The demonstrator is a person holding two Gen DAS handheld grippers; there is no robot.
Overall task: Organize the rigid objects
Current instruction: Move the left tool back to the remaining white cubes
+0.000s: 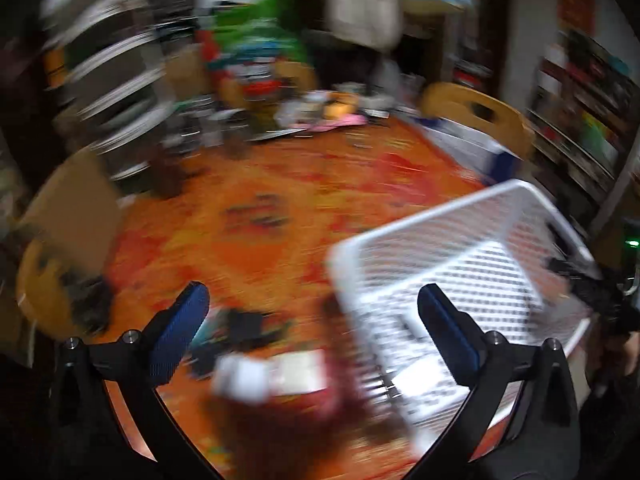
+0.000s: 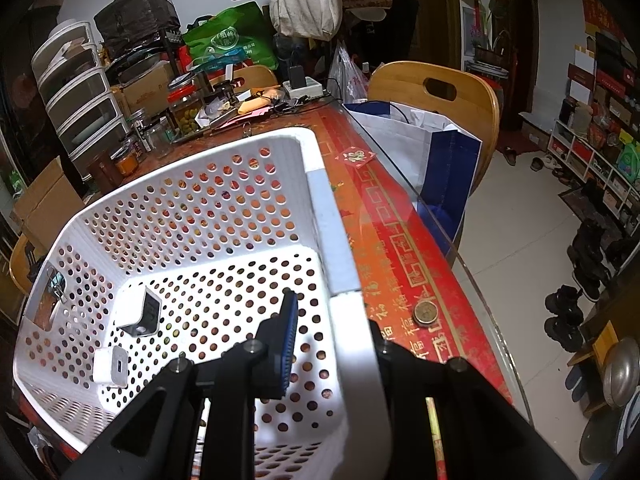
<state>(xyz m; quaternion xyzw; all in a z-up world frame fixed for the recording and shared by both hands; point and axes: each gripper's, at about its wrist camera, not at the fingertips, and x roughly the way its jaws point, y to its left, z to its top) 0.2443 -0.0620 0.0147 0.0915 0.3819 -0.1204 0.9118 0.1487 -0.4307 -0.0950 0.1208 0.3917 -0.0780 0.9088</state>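
Note:
A white perforated basket (image 2: 208,208) stands tilted on the red-orange table; it also shows blurred in the left wrist view (image 1: 460,264). My right gripper (image 2: 332,340) is shut on the basket's near right rim, one blue pad (image 2: 289,336) inside the wall. Two white charger cubes (image 2: 138,312) (image 2: 111,367) lie on the basket floor. My left gripper (image 1: 312,328) is open and empty above the table left of the basket. Below it lie a blurred white and dark red box (image 1: 276,376) and dark objects (image 1: 244,328).
Jars (image 2: 186,108), a power strip (image 2: 304,86) and clutter fill the table's far end. A coin (image 2: 425,313) lies near the glass table edge (image 2: 452,240). A wooden chair (image 2: 436,92) with a blue-white bag (image 2: 424,148) stands at the right. Drawers (image 2: 76,92) stand at the left.

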